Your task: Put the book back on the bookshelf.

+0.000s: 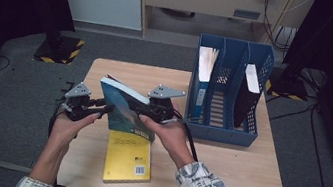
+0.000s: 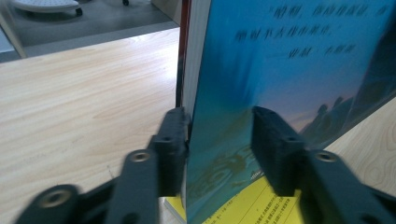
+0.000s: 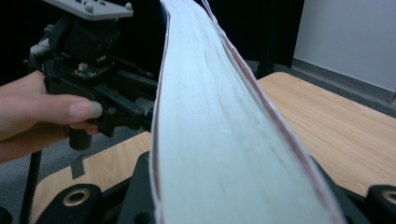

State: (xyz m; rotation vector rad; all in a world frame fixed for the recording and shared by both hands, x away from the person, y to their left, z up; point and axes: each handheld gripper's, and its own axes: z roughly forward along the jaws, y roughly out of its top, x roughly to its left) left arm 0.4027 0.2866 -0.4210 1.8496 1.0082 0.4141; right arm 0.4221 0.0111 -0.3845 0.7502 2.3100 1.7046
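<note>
Right gripper (image 3: pixel 233 205) at bottom of frame clamps blue book (image 1: pixel 126 110), centre frame, above yellow book (image 1: pixel 128 157). Left gripper (image 2: pixel 219 149): jaws part-open, straddling cover, 1 pad clear. We risk book twisting free from 1-sided hold.

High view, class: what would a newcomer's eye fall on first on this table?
First, the blue-green book held upright above the table's middle, between the left gripper and the right gripper, whose jaws clamp its page edge. Just below it a yellow book lies flat near the front edge. At the back right stands a blue file rack with a blue binder in its left slot.
</note>
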